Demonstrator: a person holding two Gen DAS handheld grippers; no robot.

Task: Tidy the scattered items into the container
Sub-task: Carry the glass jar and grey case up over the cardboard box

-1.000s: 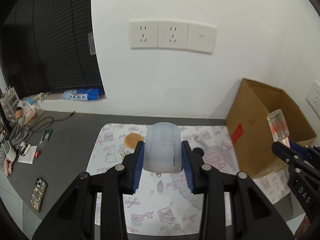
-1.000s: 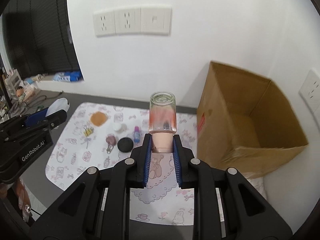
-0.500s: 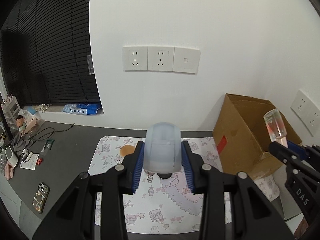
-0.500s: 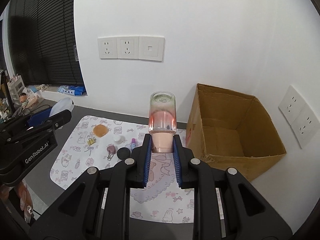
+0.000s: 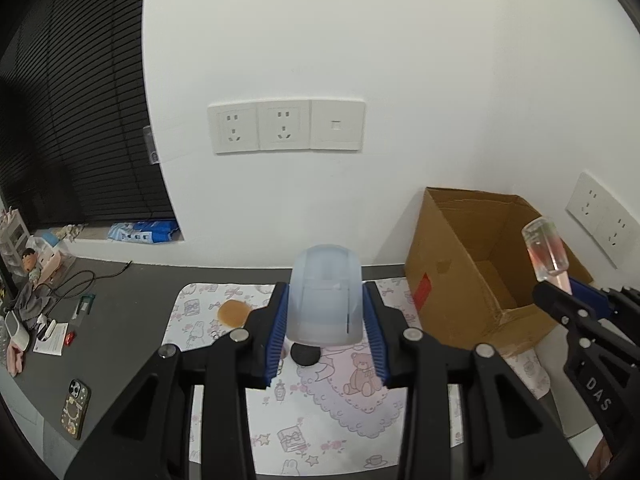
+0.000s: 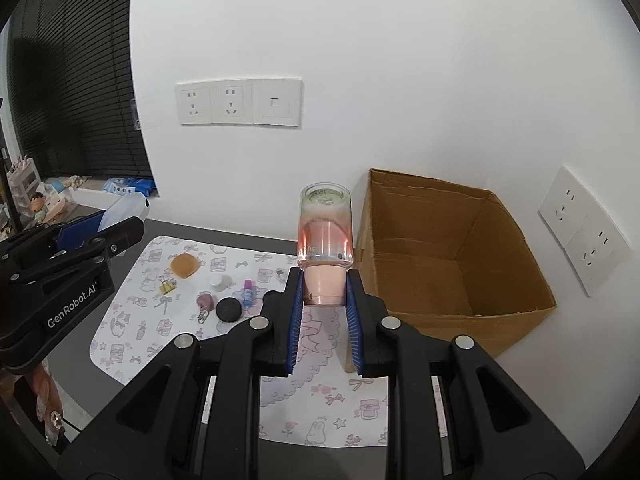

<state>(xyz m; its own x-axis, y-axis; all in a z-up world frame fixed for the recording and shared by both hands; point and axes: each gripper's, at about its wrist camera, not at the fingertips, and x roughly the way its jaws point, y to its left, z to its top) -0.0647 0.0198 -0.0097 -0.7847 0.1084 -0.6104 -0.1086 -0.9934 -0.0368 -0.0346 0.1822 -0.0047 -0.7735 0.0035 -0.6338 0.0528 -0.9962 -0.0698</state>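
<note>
1. We carry two items toward the one cardboard box (image 6: 452, 256): the left hand-held gripper (image 5: 326, 334) is clamped on a frosted cap (image 5: 325, 294), and the right hand-held gripper (image 6: 325, 304) grips a clear bottle (image 6: 325, 232) by its pink cap, both above the patterned mat (image 6: 320, 412).
2. To do this well, we should bring each item over the box opening and lower it before letting go.
3. Six small items are left on the mat.

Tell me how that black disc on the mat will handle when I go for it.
The black disc lies flat and low on the mat, so it likely won't tip. Round, it could roll if stood on edge. Its matte surface probably grips well.
</note>
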